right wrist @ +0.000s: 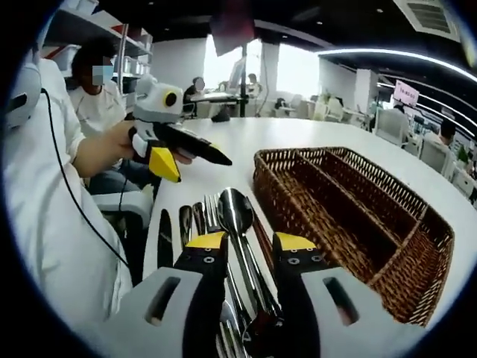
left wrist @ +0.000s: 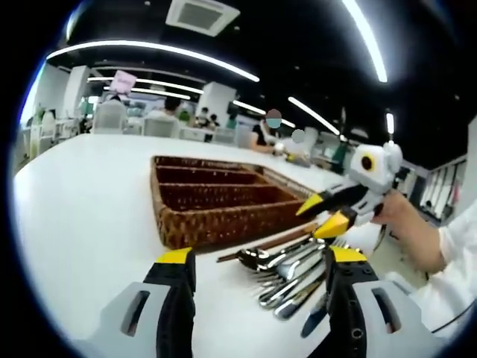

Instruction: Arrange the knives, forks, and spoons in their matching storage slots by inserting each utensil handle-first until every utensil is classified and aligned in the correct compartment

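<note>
Right gripper [right wrist: 250,245], jaws slightly apart, straddles a shiny steel spoon [right wrist: 237,216], not yet clamped; left gripper [left wrist: 257,261] gapes empty. Stiff, slippery: grip mid-handle.

I see a large white table [left wrist: 89,201] under a dark ceiling with long light strips [left wrist: 149,48] and an air vent [left wrist: 201,13]; beyond the table stand white chairs [left wrist: 110,118] and bright windows [right wrist: 298,71].

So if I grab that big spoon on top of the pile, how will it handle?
The spoon looks like polished metal, so probably stiff and slippery. It lies across other cutlery, so lifting it may shift its neighbours.
</note>
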Available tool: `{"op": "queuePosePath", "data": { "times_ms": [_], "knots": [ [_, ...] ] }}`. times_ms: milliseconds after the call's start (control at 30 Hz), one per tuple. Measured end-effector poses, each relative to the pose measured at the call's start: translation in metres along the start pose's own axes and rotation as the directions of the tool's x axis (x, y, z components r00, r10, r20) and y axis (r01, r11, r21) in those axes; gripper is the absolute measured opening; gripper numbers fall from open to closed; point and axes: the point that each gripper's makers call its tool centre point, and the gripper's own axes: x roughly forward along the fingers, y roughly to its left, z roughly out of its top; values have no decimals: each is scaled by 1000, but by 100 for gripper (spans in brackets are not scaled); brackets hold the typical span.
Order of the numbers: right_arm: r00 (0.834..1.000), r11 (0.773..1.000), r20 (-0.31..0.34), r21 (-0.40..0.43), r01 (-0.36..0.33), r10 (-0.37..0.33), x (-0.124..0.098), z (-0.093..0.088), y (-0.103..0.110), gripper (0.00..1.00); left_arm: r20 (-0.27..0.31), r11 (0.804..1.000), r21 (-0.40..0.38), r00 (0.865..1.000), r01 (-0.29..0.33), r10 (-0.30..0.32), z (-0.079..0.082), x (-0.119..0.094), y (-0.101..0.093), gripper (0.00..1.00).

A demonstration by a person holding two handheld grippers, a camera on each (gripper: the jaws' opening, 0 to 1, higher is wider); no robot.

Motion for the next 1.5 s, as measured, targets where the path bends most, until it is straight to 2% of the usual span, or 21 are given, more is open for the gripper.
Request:
{"op": "queuePosePath", "data": {
  "times_ms": [133, 300, 600, 1000, 1500],
  "knots": [
    [1000, 999, -5, -32, -14, 13, 4, -2, 1, 22, -2, 1000, -5, 1000, 1, -1, -1, 1, 2, 71],
    [999, 995, -43, -99, -20, 15, 10, -9, 0, 20, -7, 1000, -11, 1000, -5, 5, -4, 1, 7, 70],
    [996, 987, -87, -161, -27, 13, 17, -15, -5, 19, -8, 1000, -23, 1000, -7, 7, -3, 3, 10, 70],
    [991, 975, -131, -216, -55, 27, 20, -21, -6, 18, -10, 999, -29, 1000, -21, 21, -4, 5, 11, 69],
    [985, 958, -172, -282, -55, 6, 18, -26, -5, 16, -13, 999, -23, 1000, -25, 25, -5, 2, 8, 69]
  ]
}}
